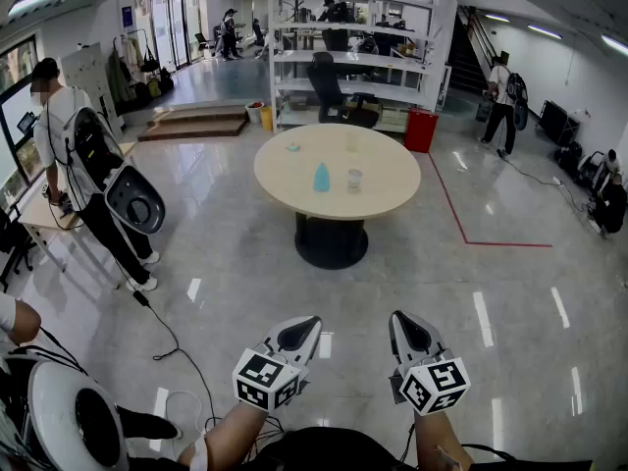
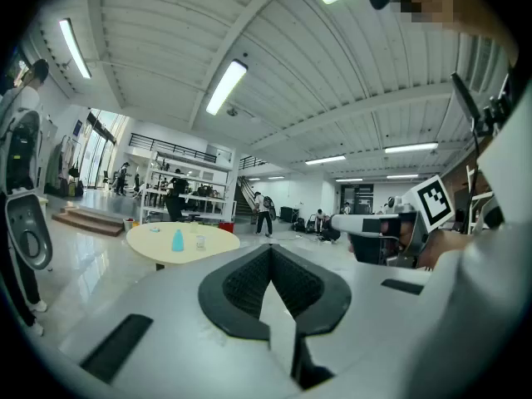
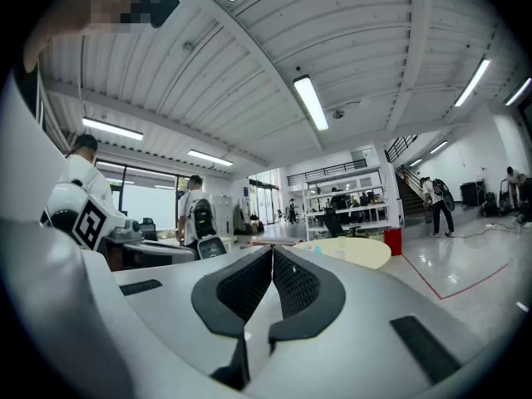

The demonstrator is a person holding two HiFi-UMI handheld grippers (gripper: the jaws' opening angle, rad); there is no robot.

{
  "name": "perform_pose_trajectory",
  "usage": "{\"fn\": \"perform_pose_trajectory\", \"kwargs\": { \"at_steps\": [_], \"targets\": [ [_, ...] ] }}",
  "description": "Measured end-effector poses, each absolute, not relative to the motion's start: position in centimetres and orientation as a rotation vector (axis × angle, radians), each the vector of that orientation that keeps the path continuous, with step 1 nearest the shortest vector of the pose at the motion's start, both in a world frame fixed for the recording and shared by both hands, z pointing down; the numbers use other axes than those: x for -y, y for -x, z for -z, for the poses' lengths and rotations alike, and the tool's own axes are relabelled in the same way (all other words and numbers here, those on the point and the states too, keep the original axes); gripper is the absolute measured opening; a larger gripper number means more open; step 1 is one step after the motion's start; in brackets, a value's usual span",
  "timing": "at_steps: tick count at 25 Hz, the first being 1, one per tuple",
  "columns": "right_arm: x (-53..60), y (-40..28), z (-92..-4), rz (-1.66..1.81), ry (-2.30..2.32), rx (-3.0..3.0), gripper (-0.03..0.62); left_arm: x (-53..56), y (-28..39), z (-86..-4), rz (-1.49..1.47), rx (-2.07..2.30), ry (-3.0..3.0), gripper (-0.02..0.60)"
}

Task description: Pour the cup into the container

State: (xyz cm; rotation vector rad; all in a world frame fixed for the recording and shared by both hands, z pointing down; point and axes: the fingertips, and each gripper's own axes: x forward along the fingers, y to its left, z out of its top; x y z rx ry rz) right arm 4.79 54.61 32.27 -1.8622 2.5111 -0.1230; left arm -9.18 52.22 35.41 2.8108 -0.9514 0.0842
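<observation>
We are holding the left tool [image 1: 306,327] and the right tool [image 1: 402,322] side by side and roughly level. Each has its jaws pressed together with nothing between them. Well ahead of both tools, across open floor [image 1: 245,263], a round surface [image 1: 383,180] is carrying the task's things. The clear cup [image 1: 354,180] is standing upright on the right tool's side. The blue container [image 1: 322,178] is just beside it toward the left tool, and the two are not touching.

We are judging the cup to be small, light, thin-walled and smooth, so likely slippery and easy to crush. From here we cannot tell what it holds. We are planning to open one tool wide and grip the cup around its middle wall, below the rim. The container looks narrow at the top, so the pour will probably need a steady tilt.
</observation>
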Motion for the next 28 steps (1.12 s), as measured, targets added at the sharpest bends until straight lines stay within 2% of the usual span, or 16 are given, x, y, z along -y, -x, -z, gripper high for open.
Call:
{"fn": "perform_pose_trajectory", "kwargs": {
  "at_steps": [19,28],
  "targets": [
    [-51.6,-2.2,-33.5,0.141,1.959,-2.452,0.006,-48.2,12.7,-36.5,-0.058,0.877,-2.813,-0.009],
    [-45.2,-4.9,-34.5,0.204,1.973,-2.421,0.006,-41.6,11.1,-38.0,-0.086,0.876,-2.781,-0.011]
  ]
}}
